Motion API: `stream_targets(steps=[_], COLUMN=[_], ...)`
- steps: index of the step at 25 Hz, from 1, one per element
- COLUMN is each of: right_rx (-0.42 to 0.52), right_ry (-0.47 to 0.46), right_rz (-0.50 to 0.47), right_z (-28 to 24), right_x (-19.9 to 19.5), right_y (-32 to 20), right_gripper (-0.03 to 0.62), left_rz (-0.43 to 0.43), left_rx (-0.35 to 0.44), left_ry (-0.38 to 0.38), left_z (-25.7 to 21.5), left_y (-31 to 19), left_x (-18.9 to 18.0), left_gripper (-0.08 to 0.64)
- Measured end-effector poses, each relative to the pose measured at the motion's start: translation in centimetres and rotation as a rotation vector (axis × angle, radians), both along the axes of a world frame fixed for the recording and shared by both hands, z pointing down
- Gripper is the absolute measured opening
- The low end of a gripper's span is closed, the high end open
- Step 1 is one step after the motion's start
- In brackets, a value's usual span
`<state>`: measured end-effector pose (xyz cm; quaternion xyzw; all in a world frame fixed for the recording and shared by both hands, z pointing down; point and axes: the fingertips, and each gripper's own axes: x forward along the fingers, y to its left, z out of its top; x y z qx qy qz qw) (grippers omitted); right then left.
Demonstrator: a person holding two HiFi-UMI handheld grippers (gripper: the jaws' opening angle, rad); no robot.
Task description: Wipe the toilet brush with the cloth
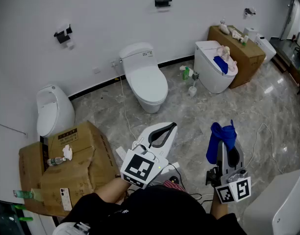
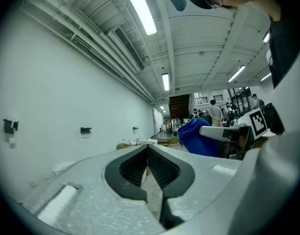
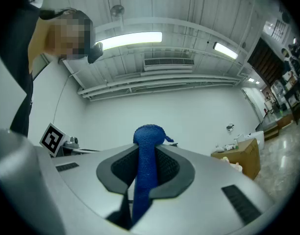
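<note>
Two grippers well short of the right-hand toilet [image 1: 209,77] | right gripper [image 3: 149,150] clamped on blue cloth [image 3: 141,185], tail upright, ready for wiping | left gripper [image 2: 148,150] closed, empty, free to steady | toilet brush [image 1: 192,89], we judge, stands on floor [image 1: 199,119] just beside that toilet, untouched

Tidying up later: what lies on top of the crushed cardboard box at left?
A plastic bottle, a crumpled white tissue and a flat white item; the box hides its inside.
</note>
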<state>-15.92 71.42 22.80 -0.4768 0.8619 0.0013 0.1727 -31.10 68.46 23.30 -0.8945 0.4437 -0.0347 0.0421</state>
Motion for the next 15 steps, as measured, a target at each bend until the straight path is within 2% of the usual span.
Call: stream_targets(steps=[5, 10, 15], right_rx=[-0.022, -0.016, -0.008], right_ry=[0.002, -0.070, -0.080], right_rz=[0.025, 0.043, 0.046], right_z=[0.6, 0.9, 1.0], right_x=[1.2, 2.7, 3.9], right_y=[0.1, -0.3, -1.0], right_gripper=[0.063, 0.064, 0.064], left_rz=[-0.011, -0.010, -0.010], left_rx=[-0.015, -0.032, -0.046], left_ry=[0.000, 0.011, -0.003], left_z=[0.3, 0.6, 1.0], left_y=[-0.1, -0.8, -1.6], left_x=[0.1, 0.6, 1.8], left_gripper=[0.006, 0.006, 0.006])
